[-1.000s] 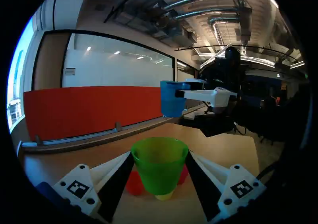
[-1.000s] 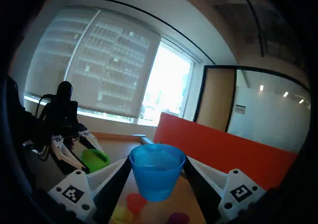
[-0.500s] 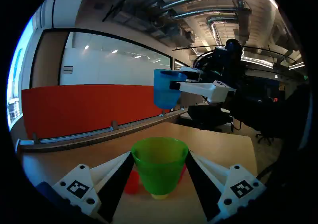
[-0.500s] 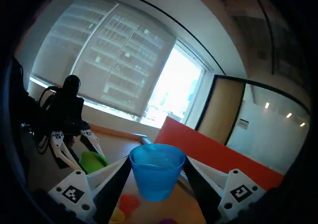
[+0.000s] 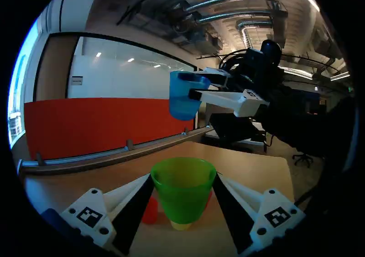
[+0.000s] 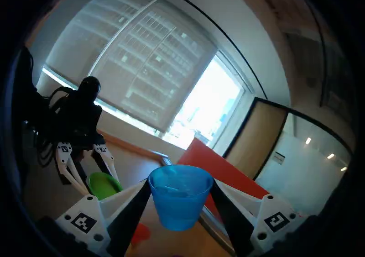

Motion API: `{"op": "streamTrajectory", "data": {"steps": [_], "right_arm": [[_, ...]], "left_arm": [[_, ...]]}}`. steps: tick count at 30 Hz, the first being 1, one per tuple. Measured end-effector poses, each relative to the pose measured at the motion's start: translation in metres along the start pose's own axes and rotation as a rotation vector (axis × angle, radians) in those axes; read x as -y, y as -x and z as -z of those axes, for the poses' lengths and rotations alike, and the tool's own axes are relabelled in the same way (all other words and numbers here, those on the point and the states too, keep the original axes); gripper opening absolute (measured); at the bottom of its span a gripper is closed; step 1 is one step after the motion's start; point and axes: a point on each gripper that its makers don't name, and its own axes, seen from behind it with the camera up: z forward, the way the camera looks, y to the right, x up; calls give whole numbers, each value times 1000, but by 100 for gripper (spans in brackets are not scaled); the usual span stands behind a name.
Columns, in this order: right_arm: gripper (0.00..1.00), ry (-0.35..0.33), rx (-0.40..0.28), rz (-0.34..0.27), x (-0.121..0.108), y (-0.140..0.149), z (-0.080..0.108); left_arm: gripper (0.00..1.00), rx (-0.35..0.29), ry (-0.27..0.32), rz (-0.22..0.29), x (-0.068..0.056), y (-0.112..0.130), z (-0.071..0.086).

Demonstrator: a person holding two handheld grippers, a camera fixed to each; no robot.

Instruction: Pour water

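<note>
Looking along the left tongs, the left gripper view has both white fingers clamped on a translucent green plastic cup, one finger pressing each side, the cup upright with its open rim on top. Just below and beyond this cup, a small red plastic cup and a small yellow plastic cup sit on the pale wooden table. Higher up and farther ahead of these tongs, the right tongs reach in from the right, closed on a translucent blue plastic cup that hangs above the green cup's level, close to upright. An orange-red partition panel stands behind. In the right gripper view, the right tongs grip the blue cup between both fingers, and what looks like water lies inside it. Down to the left of these tongs and farther off, the left tongs hold the green cup, well apart from the blue one, and the red cup peeks out below the near left finger. A wide window with blinds spans the wall beyond.
</note>
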Motion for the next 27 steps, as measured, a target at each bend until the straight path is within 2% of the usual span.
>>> {"op": "streamTrajectory", "data": {"steps": [18, 27], "right_arm": [[92, -34, 7, 162, 4, -14, -10], [92, -39, 9, 220, 3, -17, -12]], "left_arm": [[88, -3, 25, 3, -5, 3, -4], [87, 0, 46, -2, -11, 4, -3]]}}
